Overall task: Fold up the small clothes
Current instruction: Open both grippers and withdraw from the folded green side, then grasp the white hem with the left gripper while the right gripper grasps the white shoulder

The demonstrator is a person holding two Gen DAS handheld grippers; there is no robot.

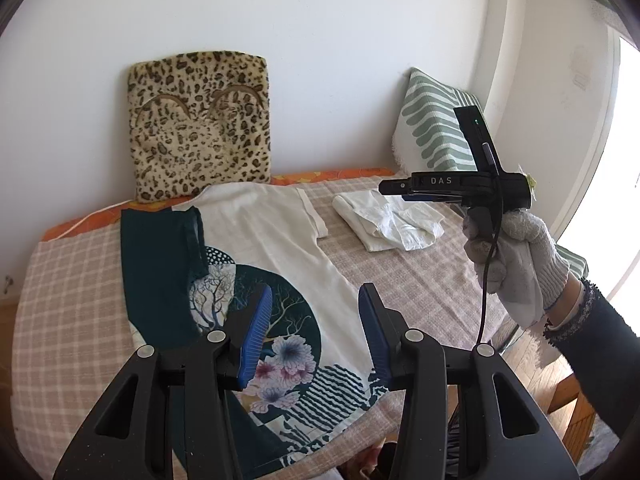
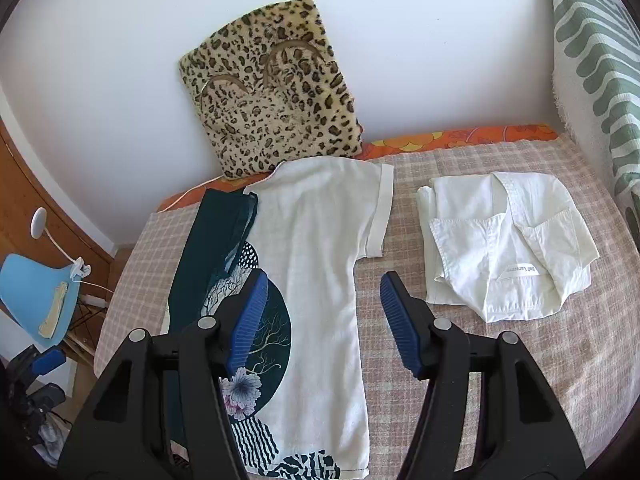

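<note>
From the left wrist camera, the left gripper [image 1: 316, 320] hangs above the bed [image 1: 420, 280] with its blue pads spread and nothing between them. Below it lies the printed T-shirt [image 1: 276, 240], cream with a dark teal print of branches and flowers, spread on the checked bed cover; its one side is folded over so a dark teal panel [image 1: 156, 272] lies along the shirt's left edge in this view. To the right of it, apart from it, sits a folded white shirt [image 1: 390, 220]. A leopard-print cushion [image 1: 200, 128] leans on the wall behind the T-shirt, and a green striped pillow [image 1: 432, 128] stands in the corner. At the right, a gloved right hand [image 1: 516, 256] holds the handle of the right gripper [image 1: 394, 191], which is raised above the white shirt, side-on. From the right wrist camera, the right gripper [image 2: 324, 316] has its blue fingers [image 2: 248, 312] apart and opening, empty, over the right edge of the printed T-shirt [image 2: 320, 248], whose short sleeve points toward the folded white shirt [image 2: 504, 240] lying just beside it on the bed [image 2: 560, 360]. The leopard-print cushion [image 2: 276, 88] and green striped pillow [image 2: 600, 60] stand at the back. Beyond the bed's left side are a blue chair [image 2: 32, 296] and part of the left gripper [image 2: 46, 360].
</note>
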